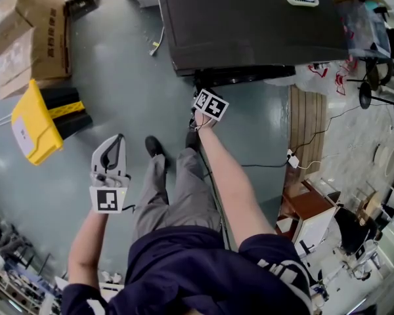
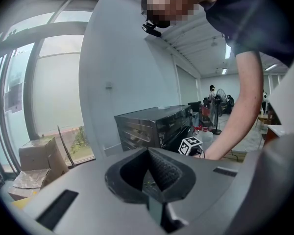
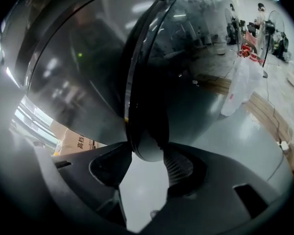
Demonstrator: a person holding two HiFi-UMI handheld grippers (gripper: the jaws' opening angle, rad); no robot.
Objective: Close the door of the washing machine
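Your right claw (image 3: 148, 159) stands parted astride the rim of the glossy, curved door (image 3: 186, 58), not clamping it. Your left claw (image 2: 149, 155), shut and empty, hangs over smooth grey floor (image 1: 118, 84).

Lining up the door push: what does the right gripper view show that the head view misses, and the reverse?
Only the right gripper view: the door's rim stands between the right gripper's parted jaws. Only the head view: the washing machine's dark top, the left gripper held clear of it, a yellow sign on the floor. Both: the white bag and the grey floor.
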